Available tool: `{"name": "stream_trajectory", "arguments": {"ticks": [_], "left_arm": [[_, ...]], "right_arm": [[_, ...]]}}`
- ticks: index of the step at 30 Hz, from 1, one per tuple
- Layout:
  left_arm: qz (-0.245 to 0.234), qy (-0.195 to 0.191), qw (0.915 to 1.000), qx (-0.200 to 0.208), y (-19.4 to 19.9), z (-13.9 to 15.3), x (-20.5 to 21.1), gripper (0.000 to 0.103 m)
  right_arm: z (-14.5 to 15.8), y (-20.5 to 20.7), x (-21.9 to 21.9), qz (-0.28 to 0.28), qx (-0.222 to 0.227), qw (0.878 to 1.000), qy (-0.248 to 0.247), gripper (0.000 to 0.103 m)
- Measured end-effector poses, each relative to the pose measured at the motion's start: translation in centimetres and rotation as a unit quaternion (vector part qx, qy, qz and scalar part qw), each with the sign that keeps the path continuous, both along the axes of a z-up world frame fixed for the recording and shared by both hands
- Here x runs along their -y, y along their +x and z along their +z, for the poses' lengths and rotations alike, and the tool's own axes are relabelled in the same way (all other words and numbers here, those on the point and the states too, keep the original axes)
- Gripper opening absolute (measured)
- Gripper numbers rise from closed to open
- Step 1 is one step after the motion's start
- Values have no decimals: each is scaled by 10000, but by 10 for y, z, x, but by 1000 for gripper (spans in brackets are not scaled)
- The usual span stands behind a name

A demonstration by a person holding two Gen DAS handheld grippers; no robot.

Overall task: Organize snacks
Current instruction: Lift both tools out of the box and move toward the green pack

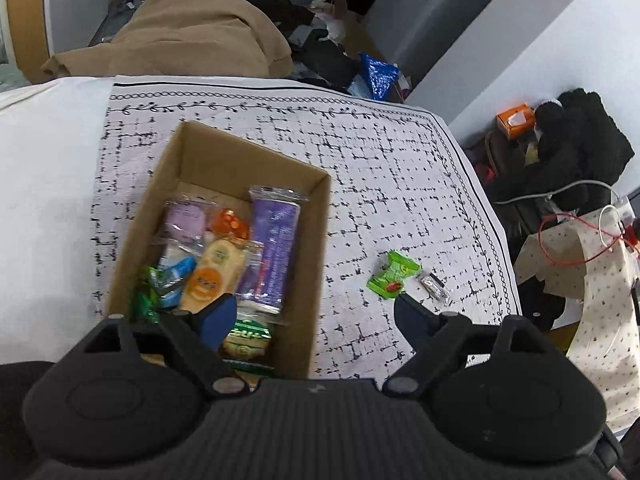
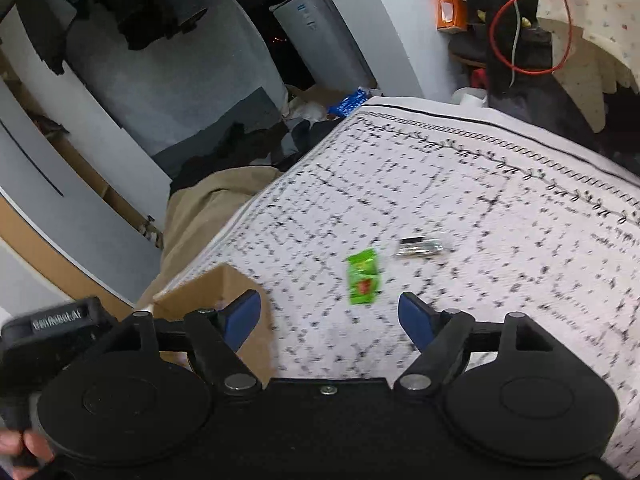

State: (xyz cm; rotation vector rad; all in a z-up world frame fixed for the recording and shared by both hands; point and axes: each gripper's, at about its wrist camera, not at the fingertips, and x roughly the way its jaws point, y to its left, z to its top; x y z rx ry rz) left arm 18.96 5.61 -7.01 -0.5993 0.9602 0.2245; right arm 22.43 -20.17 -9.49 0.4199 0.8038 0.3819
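Observation:
A cardboard box (image 1: 320, 216) on the patterned tablecloth (image 1: 380, 160) holds several snacks, among them a purple bar (image 1: 276, 248) and an orange-labelled packet (image 1: 212, 276). A green snack packet (image 1: 394, 274) and a small silver wrapped piece (image 1: 434, 286) lie on the cloth right of the box. My left gripper (image 1: 314, 316) is open and empty, above the box's near right wall. My right gripper (image 2: 330, 320) is open and empty, just short of the green packet (image 2: 363, 276); the silver piece (image 2: 420, 247) lies beyond it. The box corner (image 2: 216, 292) shows at the left.
A tan blanket (image 1: 192, 36) and dark clothes lie beyond the table's far edge. A blue foil bag (image 1: 378, 74) sits past the far corner. Right of the table are an orange tissue box (image 1: 516, 118), dark bags, red and white cables (image 1: 576, 236) and a dotted cloth (image 1: 600, 300).

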Motion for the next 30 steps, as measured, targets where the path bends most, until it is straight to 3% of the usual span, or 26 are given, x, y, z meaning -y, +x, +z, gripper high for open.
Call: {"name": "stream_trajectory", "arguments": {"ticks": [8, 17, 19, 22, 30], "left_arm": [[-253, 163, 9995, -17, 21, -9, 26, 85], [-431, 339, 9983, -206, 50, -29, 59, 86], [-448, 333, 9982, -214, 56, -34, 64, 96], [-446, 424, 9979, -195, 64, -40, 72, 103], [-391, 548, 9969, -418, 90, -60, 80, 103]], "right_arm": [[-30, 10, 32, -117, -84, 9999, 29, 77], [-57, 33, 46, -230, -120, 9994, 225, 90], [-62, 40, 47, -215, -118, 9992, 304, 91], [-70, 49, 48, -179, -212, 9992, 283, 91], [-88, 71, 48, -58, -422, 9979, 488, 90]]}}
